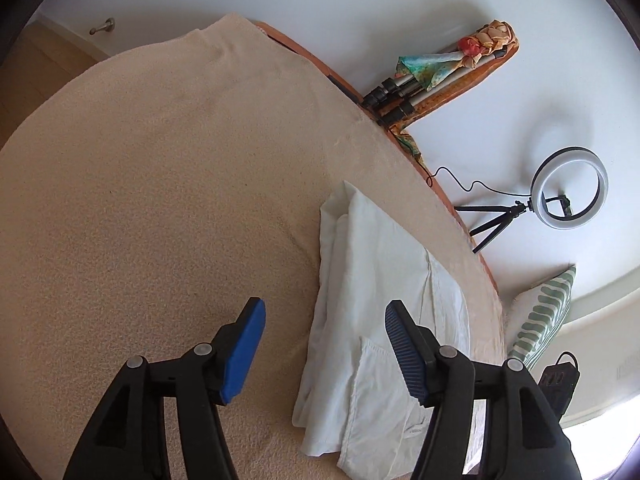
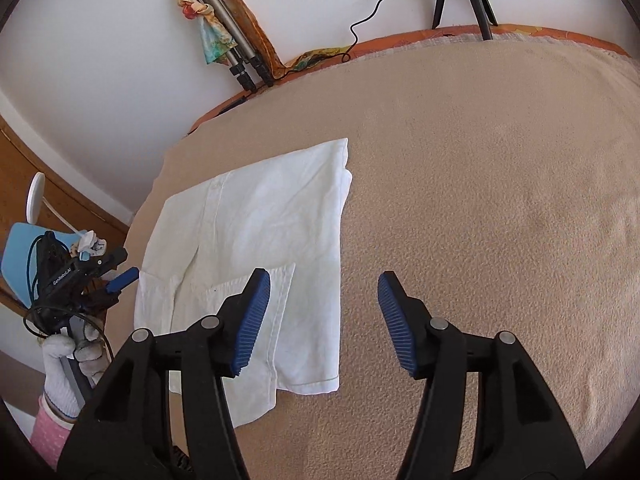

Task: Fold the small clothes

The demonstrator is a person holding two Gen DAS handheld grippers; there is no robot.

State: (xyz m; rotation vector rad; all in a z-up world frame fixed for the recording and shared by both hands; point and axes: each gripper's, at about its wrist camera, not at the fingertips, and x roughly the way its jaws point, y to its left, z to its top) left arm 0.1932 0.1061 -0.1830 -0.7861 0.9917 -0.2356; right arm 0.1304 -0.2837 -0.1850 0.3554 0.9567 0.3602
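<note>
Left edge, right wrist view: a gloved hand (image 2: 64, 354) in a pink sleeve (image 2: 50, 432) grips the left tool (image 2: 120, 276), partly cut off by the near black arm and backed by tangled cable; its jaws cannot be read here. In the left wrist view the same tool's blue pads (image 1: 245, 350) stand apart, released, with nothing between them. Centre: a folded white garment (image 2: 256, 240) lies flat on the beige blanket (image 2: 460, 200) near the blanket's left edge; its near left corner is hidden behind a tool finger. Right: the right tool (image 2: 324, 320) is released, jaws apart over the garment's right edge and bare blanket, gripping nothing. Far side: an orange patterned sheet border (image 2: 400, 40), folded tripods (image 2: 236, 56) wrapped in coloured cloth against the white wall (image 2: 100, 60), and a ring light (image 1: 572, 192) on a small stand, its top cut off in the right wrist view.
</note>
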